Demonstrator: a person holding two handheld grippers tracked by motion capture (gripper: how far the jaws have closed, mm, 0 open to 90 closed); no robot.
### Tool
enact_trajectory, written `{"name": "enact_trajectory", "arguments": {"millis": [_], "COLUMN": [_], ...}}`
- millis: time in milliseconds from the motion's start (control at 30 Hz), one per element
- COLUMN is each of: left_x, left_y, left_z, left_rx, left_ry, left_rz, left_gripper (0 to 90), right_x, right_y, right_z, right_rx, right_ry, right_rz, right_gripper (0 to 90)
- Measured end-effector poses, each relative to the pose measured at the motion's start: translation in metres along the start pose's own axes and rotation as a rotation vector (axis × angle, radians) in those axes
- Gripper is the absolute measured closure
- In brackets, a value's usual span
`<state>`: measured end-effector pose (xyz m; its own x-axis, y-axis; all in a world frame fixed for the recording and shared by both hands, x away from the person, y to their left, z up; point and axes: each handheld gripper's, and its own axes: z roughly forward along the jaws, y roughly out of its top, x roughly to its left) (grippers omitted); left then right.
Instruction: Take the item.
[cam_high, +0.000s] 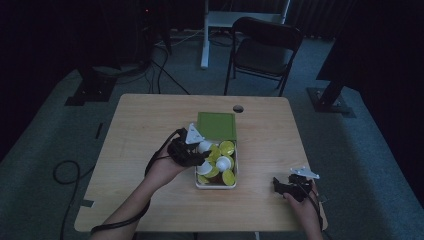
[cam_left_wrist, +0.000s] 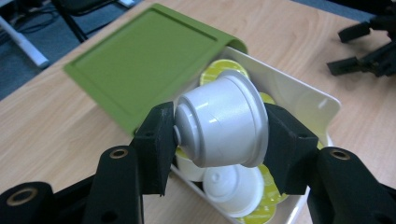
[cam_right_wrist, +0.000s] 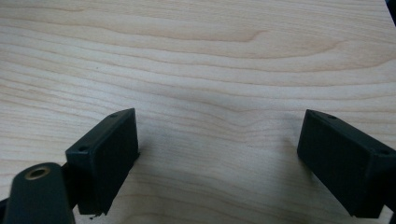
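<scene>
Pod (cam_left_wrist: 219, 122), white, sits clamped in the left gripper (cam_left_wrist: 218, 135), lifted just above the box (cam_left_wrist: 299, 100) of pods. Right gripper (cam_right_wrist: 217, 158) rests wide open and empty on the table (cam_right_wrist: 196, 56). Looks like unloading: next, carry the pod clear and set it down. Beyond lies the green lid (cam_left_wrist: 144, 60).

The right tool (cam_right_wrist: 219, 161) is seen with its two black, block-shaped jaws spread wide apart, nothing held between them. Beneath and beyond them, the pale wooden desk (cam_right_wrist: 201, 60) with wavy grain is shown, faintly shadowed around the jaws.
</scene>
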<state>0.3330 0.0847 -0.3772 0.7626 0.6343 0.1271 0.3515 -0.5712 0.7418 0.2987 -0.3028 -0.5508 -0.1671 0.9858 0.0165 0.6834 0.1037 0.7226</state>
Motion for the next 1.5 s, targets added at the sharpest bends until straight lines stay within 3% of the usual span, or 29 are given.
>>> {"name": "enact_trajectory", "arguments": {"millis": [467, 500, 667, 800, 1100, 1233, 1500], "left_x": [0.019, 0.026, 0.031, 0.040, 0.054, 0.062, 0.071], "left_y": [-0.011, -0.017, -0.022, -0.033, -0.052, -0.063, -0.082], "left_z": [-0.014, -0.018, -0.020, -0.023, -0.023, -0.022, -0.020], "left_rx": [-0.009, -0.013, -0.013, -0.017, -0.002, 0.003, 0.023], "left_ry": [0.043, 0.055, 0.063, 0.073, 0.113, 0.116, 0.123], "left_rz": [-0.033, -0.050, -0.061, -0.095, -0.122, -0.156, -0.172], "left_gripper": [47.7, 47.7, 47.7, 47.7, 47.7, 47.7, 47.7], "right_x": [0.000, 0.000, 0.000, 0.000, 0.000, 0.000, 0.000], "right_y": [0.000, 0.000, 0.000, 0.000, 0.000, 0.000, 0.000], "right_z": [0.000, 0.000, 0.000, 0.000, 0.000, 0.000, 0.000], "right_rx": [0.000, 0.000, 0.000, -0.001, 0.000, 0.000, 0.000], "right_ry": [0.000, 0.000, 0.000, 0.000, 0.000, 0.000, 0.000], "right_rz": [0.000, -0.001, -0.001, -0.001, -0.001, -0.003, 0.000], "right_gripper": [11.8, 11.8, 11.8, 11.8, 11.8, 11.8, 11.8]}}
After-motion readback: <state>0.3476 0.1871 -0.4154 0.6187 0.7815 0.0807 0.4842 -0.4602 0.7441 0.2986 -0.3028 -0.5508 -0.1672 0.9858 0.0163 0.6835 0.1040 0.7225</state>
